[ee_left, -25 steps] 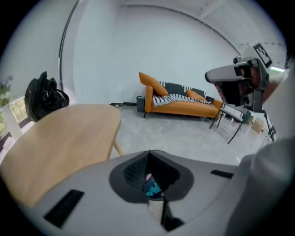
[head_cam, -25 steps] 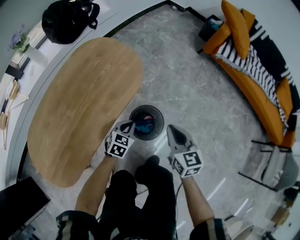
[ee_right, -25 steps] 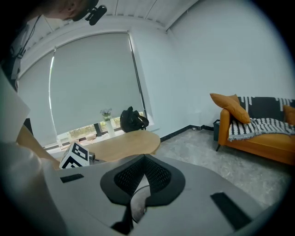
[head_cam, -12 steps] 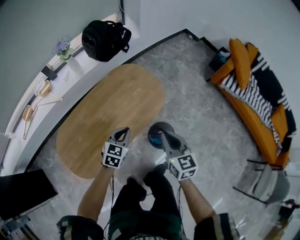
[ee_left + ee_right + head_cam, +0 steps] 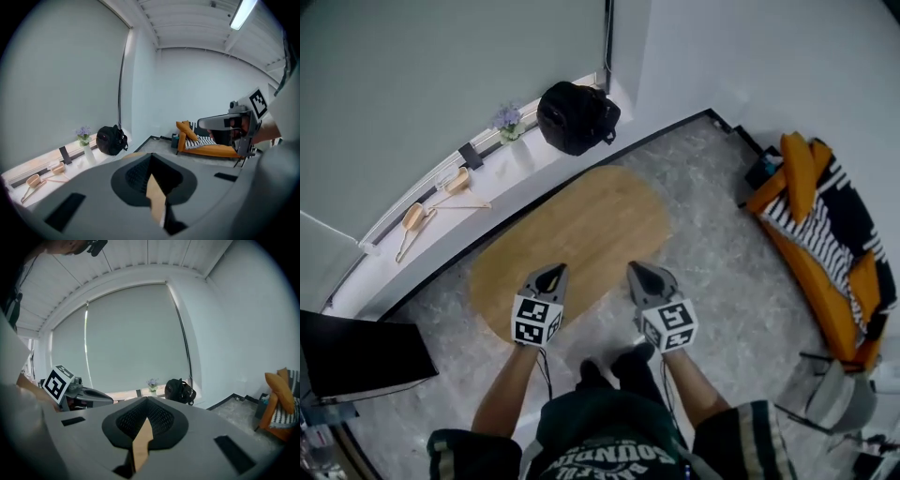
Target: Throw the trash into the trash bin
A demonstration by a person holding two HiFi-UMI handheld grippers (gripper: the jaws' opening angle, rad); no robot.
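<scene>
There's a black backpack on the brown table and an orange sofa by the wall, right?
Not quite. The black backpack isn't on the brown table. It sits on the white ledge under the window, beside the flowers. The orange sofa by the wall is right. The head view shows all of this.

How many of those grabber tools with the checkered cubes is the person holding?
2. The left gripper is in the person's left hand and the right gripper in the right, side by side in front of the person, near the wooden table. None seems hidden.
</scene>
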